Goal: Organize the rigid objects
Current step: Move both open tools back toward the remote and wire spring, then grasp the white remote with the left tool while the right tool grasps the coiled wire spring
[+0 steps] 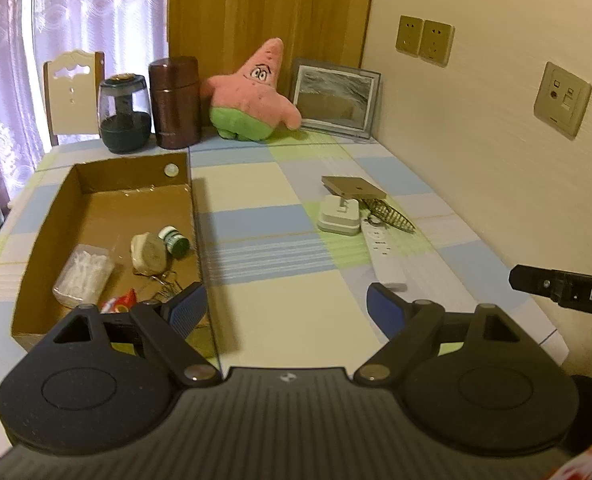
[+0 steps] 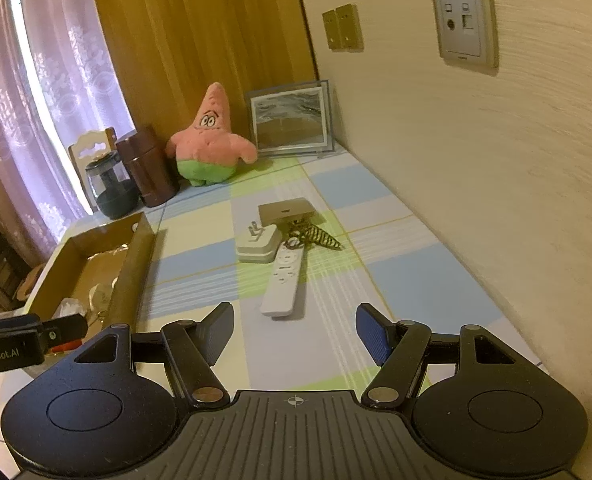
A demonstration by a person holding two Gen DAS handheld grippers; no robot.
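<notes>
Remote control lies on the checked table, touching a white charger. Left gripper and right gripper both stand open and empty; a cardboard box sits left.

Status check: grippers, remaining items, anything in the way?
Left gripper and right gripper open, empty. Remote, charger outside box. Path clear.

A pink star-shaped plush toy with green shorts stood at the far end of the checked tablecloth, against the wooden panel. Just beside it leaned a framed picture in the corner. On its other side stood a brown cylindrical canister and a dark glass jar. Wall sockets sat on the cream wall, a chair back before lilac curtains.
</notes>
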